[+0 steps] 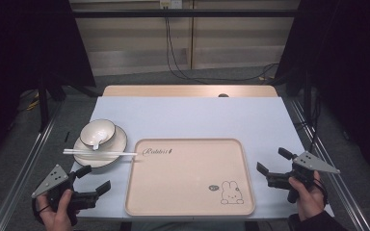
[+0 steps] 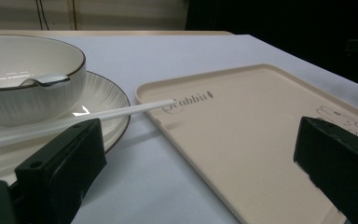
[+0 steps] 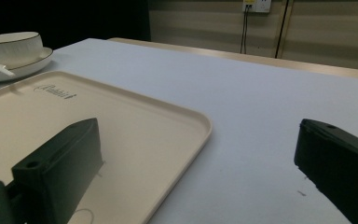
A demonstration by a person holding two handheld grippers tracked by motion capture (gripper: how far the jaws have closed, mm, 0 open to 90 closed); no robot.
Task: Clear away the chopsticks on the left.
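Observation:
A cream tray (image 1: pixel 188 192) with a rabbit drawing lies at the middle front of the pale blue table. Left of it a white bowl (image 1: pixel 97 132) with a spoon (image 1: pixel 97 143) in it sits on a ribbed plate (image 1: pixel 118 144). White chopsticks (image 1: pixel 99 153) lie across the plate's front, tips over the tray's corner. My left gripper (image 1: pixel 96 179) rests open at the front left, just before the plate, with nothing between its jaws. My right gripper (image 1: pixel 270 161) stands open at the front right, beside the tray's right edge, also holding nothing. The left gripper view shows the bowl (image 2: pixel 23 84), chopsticks (image 2: pixel 121 112) and tray (image 2: pixel 242 135) close ahead.
A wooden strip (image 1: pixel 188 91) runs along the table's far edge. Cables (image 1: pixel 183 72) trail over the floor behind. Metal rails (image 1: pixel 24 168) flank both sides of the table. Bare tabletop (image 1: pixel 188 118) stretches beyond the tray.

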